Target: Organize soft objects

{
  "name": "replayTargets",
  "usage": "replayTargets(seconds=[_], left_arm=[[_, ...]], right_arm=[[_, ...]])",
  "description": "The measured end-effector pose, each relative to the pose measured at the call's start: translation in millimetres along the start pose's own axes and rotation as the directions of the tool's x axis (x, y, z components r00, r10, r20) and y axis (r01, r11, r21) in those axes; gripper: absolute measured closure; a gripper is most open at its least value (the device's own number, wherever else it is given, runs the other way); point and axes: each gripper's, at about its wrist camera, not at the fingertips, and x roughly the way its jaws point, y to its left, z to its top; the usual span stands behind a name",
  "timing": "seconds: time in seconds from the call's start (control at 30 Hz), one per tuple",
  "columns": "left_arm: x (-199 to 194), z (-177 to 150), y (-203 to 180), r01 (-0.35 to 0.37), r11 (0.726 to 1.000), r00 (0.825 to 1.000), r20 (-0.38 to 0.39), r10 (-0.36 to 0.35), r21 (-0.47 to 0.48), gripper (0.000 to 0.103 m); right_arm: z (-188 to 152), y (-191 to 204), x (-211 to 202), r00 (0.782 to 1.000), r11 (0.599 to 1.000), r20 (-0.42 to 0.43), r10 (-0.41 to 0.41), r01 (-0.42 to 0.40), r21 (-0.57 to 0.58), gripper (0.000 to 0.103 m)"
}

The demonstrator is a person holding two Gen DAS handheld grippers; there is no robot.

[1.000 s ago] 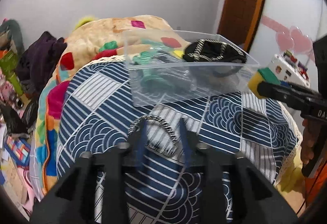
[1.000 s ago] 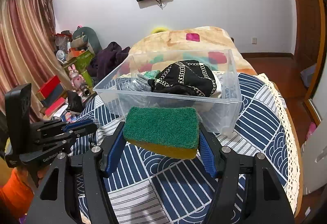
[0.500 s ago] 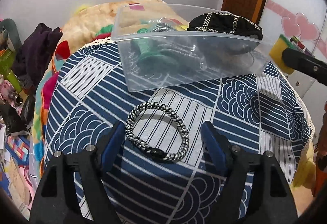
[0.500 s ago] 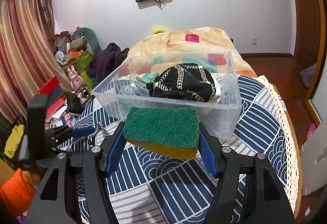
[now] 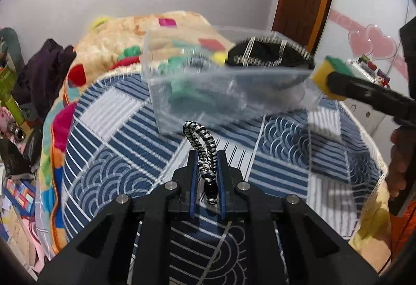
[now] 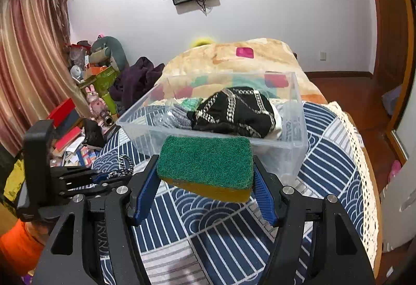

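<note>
Bracelet [image 5: 205, 152] ends hidden between clamped blue jaws.

Rough sponge [image 6: 205, 164], clear plastic bin [image 6: 293, 113]

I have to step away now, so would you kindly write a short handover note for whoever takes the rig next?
Left gripper: jaws have just closed on the braided bracelet, pinched into a narrow loop, in front of the clear bin.
Right gripper: shut on the green and yellow sponge, held near the bin's front wall.
Done: a black patterned cloth and greenish items lie in the bin on the blue patterned cover.
Left: drop bracelet and sponge into the bin.
</note>
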Motion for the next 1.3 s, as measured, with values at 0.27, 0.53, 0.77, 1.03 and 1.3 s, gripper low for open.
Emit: replayTargets(seconds=[0.27, 0.53, 0.77, 1.03, 1.3], left_arm=[[-17, 37, -3, -0.002, 1.0, 0.994, 0.111, 0.001, 0.01, 0.09], [2, 69, 0, -0.025, 1.0, 0.989, 0.144, 0.023, 0.01, 0.09], [30, 79, 4, -0.066, 0.998, 0.993, 0.103, 0.065, 0.012, 0.09], [42, 75, 14, -0.048, 0.999, 0.996, 0.076, 0.049, -0.018, 0.068], [26, 68, 12, -0.035, 0.999, 0.993, 0.108, 0.037, -0.019, 0.052]], right_arm=[[28, 14, 7, 0.998, 0.999, 0.06, 0.005, -0.003, -0.042, 0.04], [48, 19, 35, 0.998, 0.998, 0.055, 0.005, -0.001, -0.066, 0.04], [47, 14, 70, 0.999, 0.997, -0.04, -0.026, 0.023, -0.077, 0.04], [35, 11, 76, 0.995, 0.99, -0.069, -0.077, 0.068, -0.121, 0.037], [36, -3, 64, 0.996, 0.998, -0.081, -0.025, 0.02, -0.058, 0.025]])
